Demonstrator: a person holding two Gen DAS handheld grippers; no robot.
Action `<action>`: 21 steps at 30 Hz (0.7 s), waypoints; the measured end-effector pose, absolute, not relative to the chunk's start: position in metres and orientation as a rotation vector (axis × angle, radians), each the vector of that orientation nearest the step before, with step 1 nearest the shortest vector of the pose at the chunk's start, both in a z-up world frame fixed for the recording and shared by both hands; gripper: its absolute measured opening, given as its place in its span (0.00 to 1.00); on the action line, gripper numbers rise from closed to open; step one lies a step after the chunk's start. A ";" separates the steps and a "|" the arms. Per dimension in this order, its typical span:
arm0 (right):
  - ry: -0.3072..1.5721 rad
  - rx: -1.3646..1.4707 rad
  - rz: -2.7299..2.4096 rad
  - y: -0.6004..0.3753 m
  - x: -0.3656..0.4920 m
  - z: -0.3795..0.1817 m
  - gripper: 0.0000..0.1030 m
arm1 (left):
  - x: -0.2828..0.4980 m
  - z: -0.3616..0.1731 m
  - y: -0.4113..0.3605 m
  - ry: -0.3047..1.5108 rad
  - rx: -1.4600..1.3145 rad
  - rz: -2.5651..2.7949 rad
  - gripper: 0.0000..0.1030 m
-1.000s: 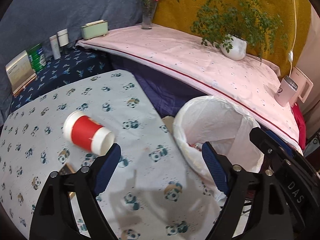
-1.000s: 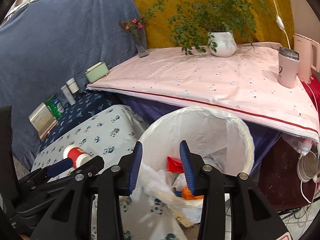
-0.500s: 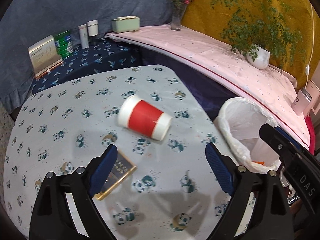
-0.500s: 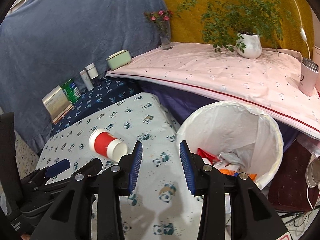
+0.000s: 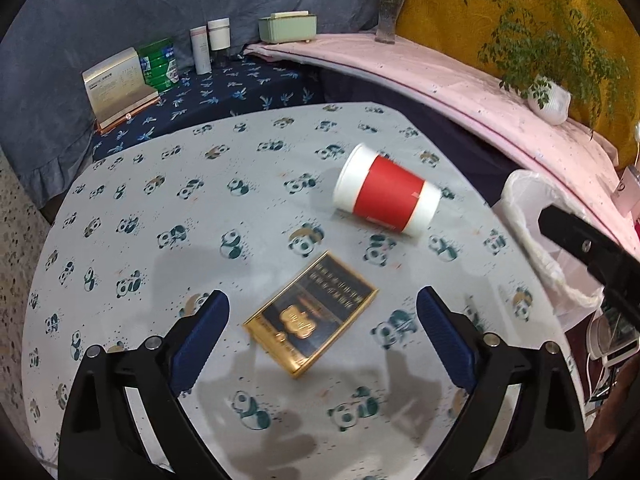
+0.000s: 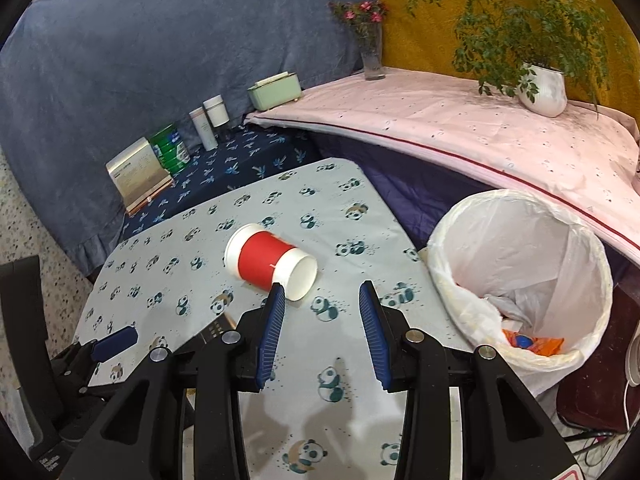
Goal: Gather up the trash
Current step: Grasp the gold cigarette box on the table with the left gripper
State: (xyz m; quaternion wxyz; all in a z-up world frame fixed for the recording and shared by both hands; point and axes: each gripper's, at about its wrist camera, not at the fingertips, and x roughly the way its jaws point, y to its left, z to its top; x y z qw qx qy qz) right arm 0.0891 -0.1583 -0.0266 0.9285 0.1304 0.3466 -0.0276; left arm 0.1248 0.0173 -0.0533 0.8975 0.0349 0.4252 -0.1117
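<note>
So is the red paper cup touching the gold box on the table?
Apart. Left wrist view shows panda cloth between paper cup and gold box.

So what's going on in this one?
A person is clearing trash from a panda-print table with two tools. The left hand-held gripper is open over a gold-edged dark box lying flat. The right hand-held gripper is open and empty, near a tipped red paper cup. Neither touches anything. The lined bin beside the table already holds some trash.
</note>
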 end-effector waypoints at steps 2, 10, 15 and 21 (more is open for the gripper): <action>0.719 0.262 -0.048 -0.152 0.093 -0.029 0.37 | 0.125 -0.059 0.022 0.889 0.088 -0.233 0.90; 0.749 0.249 -0.028 -0.137 0.107 -0.039 0.37 | 0.132 -0.080 0.032 0.903 0.153 -0.265 0.92; 0.776 0.248 -0.027 -0.133 0.114 -0.049 0.37 | 0.139 -0.097 0.031 0.931 0.197 -0.283 0.92; 0.797 0.239 -0.026 -0.129 0.120 -0.057 0.37 | 0.151 -0.114 0.033 0.979 0.176 -0.291 0.91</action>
